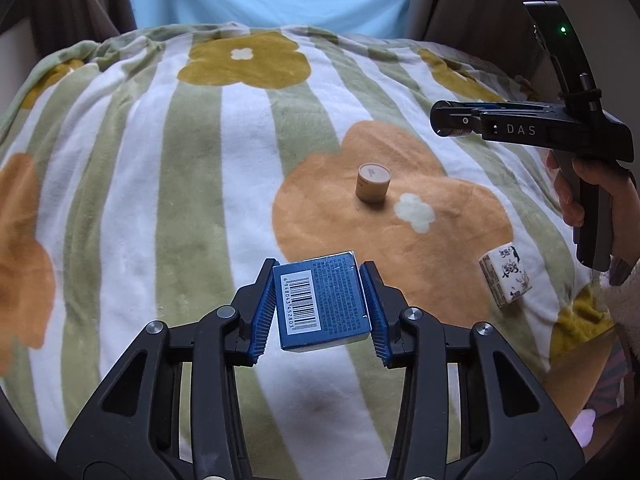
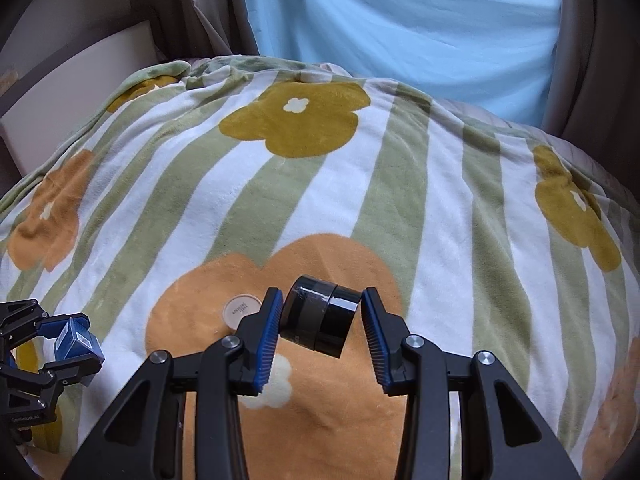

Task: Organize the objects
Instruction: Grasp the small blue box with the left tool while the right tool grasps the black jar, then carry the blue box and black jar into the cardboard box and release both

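While both of our tongs are loaded, we hold them above a bed covered by a striped flower blanket [image 1: 160, 184]. Our left tongs [image 1: 319, 300] are clamped on the two long sides of a blue box [image 1: 322, 300], its barcode face turned up toward the camera; the blue pads [image 1: 264, 308] press flat against its edges. We judge the box light and stiff, probably thin cardboard, so a moderate squeeze on those parallel sides suits it, while a harder one could dent the walls. Our right tongs [image 2: 318, 320] grip a black jar [image 2: 318, 318], a glossy round thing lying on its side between the pads, tilted somewhat, with its flat ends toward the pads. Its surface looks slick and hard, so we expect it could slide or swivel if the grip loosens; holding across the flat ends, as now, seems safer than pinching the curved wall. Two more things rest on the blanket: a small tan cylinder [image 1: 373, 183] standing upright on the orange flower, and a white printed carton [image 1: 506, 274] lying nearer the right hand [image 1: 592, 196], well apart from the cylinder. The soft blanket gives under weight, so upright items may tip when we set them down.
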`<state>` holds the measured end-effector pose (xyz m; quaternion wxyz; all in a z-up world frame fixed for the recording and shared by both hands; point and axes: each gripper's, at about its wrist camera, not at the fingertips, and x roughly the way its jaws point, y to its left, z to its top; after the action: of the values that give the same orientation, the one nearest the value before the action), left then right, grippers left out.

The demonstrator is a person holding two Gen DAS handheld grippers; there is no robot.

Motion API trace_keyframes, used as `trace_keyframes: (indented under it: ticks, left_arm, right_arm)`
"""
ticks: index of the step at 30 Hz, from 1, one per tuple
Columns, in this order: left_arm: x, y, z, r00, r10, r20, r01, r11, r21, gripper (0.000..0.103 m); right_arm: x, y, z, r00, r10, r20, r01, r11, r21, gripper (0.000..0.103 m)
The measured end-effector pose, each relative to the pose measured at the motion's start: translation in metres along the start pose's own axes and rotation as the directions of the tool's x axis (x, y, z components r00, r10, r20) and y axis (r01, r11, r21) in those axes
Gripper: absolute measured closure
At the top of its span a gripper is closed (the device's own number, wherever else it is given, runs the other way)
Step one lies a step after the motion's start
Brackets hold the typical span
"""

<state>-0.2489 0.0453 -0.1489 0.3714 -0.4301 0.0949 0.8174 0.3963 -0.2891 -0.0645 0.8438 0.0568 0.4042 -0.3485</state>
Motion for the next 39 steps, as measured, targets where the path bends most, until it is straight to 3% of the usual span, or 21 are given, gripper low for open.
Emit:
trace_keyframes:
  ticks: [8,15,21,27,39]
  left_arm:
    - [-0.066,-0.025,0.006,0.999,0.003,0.054,-0.006,0.999,0.052,0.066]
    - [-0.123,-0.055,-0.008,0.996,-0.005,0.085,-0.003,0.996,0.089,0.066]
    - [-0.158,-0.081,-0.038,0.996,-0.021,0.088,0.010,0.992,0.126,0.066]
    - [-0.178,-0.101,-0.080,0.998,-0.030,0.062,0.022,0.990,0.136,0.066]
    - [-0.182,-0.123,-0.155,0.999,-0.053,0.008,0.052,0.992,0.115,0.066]
  right_arm:
    - [-0.072,0.016,0.004,0.998,0.018,0.062,-0.017,1.000,-0.023,0.066]
    - [-0.150,0.037,-0.014,0.993,0.053,0.105,-0.050,0.998,-0.035,0.066]
    - [-0.208,0.061,-0.052,0.989,0.092,0.113,-0.086,0.995,-0.052,0.066]
    - [-0.240,0.079,-0.100,0.988,0.122,0.093,-0.117,0.991,-0.060,0.066]
    - [-0.255,0.106,-0.193,0.986,0.158,0.047,-0.155,0.986,-0.056,0.066]
